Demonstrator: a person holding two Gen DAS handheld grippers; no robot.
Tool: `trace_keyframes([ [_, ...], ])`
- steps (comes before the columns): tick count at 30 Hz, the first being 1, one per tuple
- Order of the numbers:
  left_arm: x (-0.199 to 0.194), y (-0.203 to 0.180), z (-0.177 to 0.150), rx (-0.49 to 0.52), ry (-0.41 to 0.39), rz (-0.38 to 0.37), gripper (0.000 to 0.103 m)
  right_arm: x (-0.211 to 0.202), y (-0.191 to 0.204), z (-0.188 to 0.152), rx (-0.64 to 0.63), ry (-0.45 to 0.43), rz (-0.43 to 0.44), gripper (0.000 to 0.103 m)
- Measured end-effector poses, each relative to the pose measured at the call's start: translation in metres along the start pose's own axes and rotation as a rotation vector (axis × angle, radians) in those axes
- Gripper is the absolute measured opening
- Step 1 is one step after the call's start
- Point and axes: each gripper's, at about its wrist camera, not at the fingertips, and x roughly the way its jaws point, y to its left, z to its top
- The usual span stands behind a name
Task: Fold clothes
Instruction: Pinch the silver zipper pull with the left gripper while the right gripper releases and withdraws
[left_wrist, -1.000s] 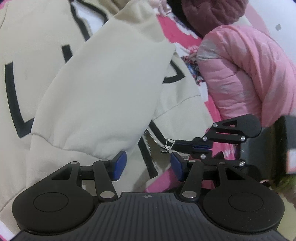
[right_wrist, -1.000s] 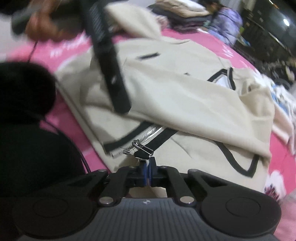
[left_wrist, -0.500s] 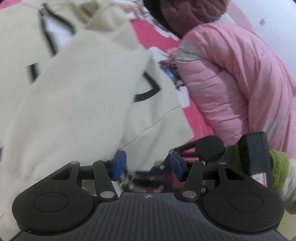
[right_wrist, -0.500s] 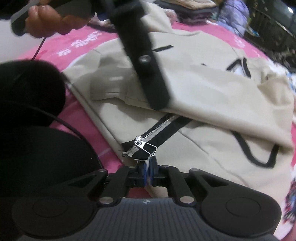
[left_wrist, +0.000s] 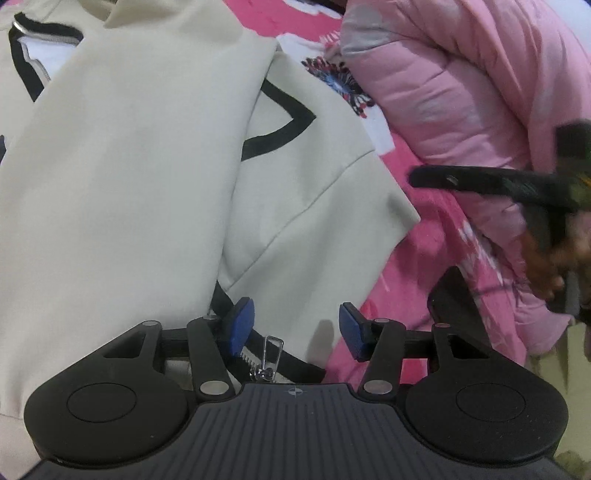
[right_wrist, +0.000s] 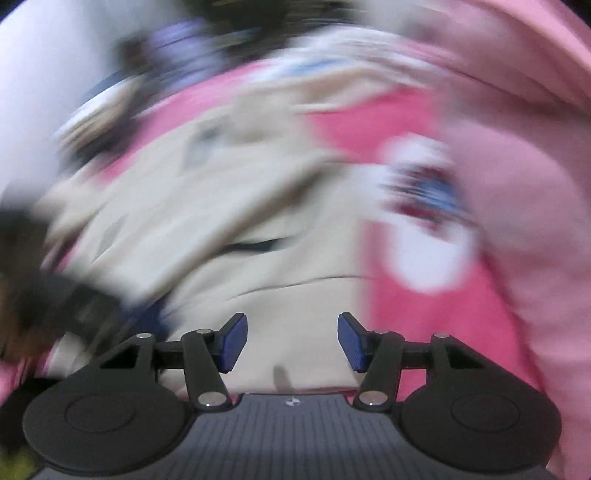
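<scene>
Across the pink sheet (left_wrist: 417, 280) lies the cream jacket (left_wrist: 122, 177), a sleeve folded over its front, black trim showing beside it. Its zip pull (left_wrist: 271, 356) sits at the near hem, between the spread pads of the left gripper (left_wrist: 291, 330), which touch nothing. Right of the jacket a pink quilt (left_wrist: 461, 88) is heaped, with a printed patch (left_wrist: 340, 79) on the sheet at its far edge. Over the quilt's near side a black finger of the other tool crosses, with a blurred hand (left_wrist: 550, 258) behind it.

A second ago the right gripper (right_wrist: 291, 341) pinched the zip pull; its jaws have just been opening and now stand apart with nothing between them, above the jacket's hem. It has swung away to the right, and the left gripper has moved in over the pull.

Heavy blur smears the right wrist view: jacket, sheet and quilt are only colours, and the dark mass at its left edge cannot be made out. Both cameras cut the jacket off at the frame edges.
</scene>
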Motion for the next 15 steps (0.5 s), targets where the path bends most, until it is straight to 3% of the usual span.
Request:
trace_keyframes([
  [2, 0.0, 0.002, 0.0, -0.006, 0.004, -0.004, 0.051, 0.015, -0.02, 0.0, 0.116, 0.043, -0.013, 0.053],
  [4, -0.001, 0.004, 0.001, -0.016, 0.009, -0.01, 0.05, 0.035, -0.033, -0.007, 0.2, 0.125, 0.003, 0.033],
  [6, -0.001, 0.004, 0.002, -0.024, 0.014, -0.01, 0.047, 0.041, -0.028, -0.013, 0.185, 0.157, 0.008, 0.02],
  [7, -0.002, 0.005, 0.002, -0.028, 0.017, -0.009, 0.046, 0.038, -0.022, -0.011, 0.158, 0.164, 0.004, 0.007],
  [12, -0.002, 0.009, 0.001, -0.05, 0.022, -0.018, 0.045, -0.001, -0.007, -0.006, 0.108, 0.144, -0.035, 0.005],
  [15, 0.0, 0.009, 0.001, -0.047, 0.031, -0.02, 0.045, 0.025, -0.018, -0.032, 0.068, 0.232, -0.13, 0.005],
])
